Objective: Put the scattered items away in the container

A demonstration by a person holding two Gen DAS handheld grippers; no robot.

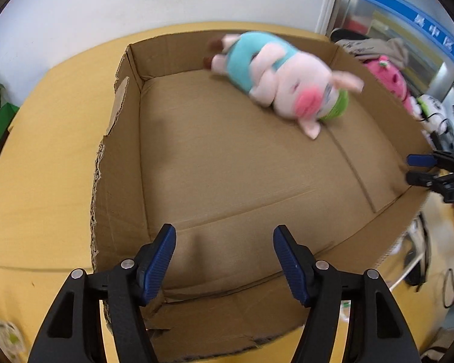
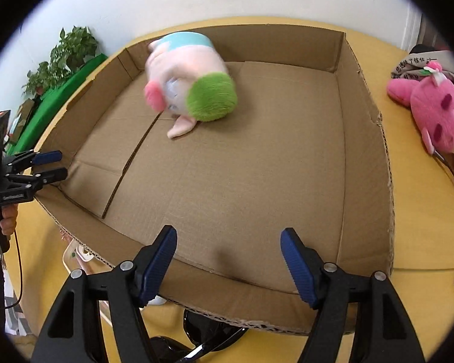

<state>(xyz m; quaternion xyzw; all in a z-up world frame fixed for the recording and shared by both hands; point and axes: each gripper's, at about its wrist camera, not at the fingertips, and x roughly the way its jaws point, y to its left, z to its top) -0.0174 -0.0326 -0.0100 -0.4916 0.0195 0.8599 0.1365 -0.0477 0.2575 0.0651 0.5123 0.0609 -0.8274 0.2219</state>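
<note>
Cardboard box now holds the pig plush, blurred at its far side. We have each hand-held gripper, left and right, released and empty. Next: the pink plush on the yellow surface.

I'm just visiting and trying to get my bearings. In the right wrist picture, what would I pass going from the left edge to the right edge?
Other hand-held gripper → potted plant → pig plush inside the cardboard box → pink plush lying on the yellow table.
</note>
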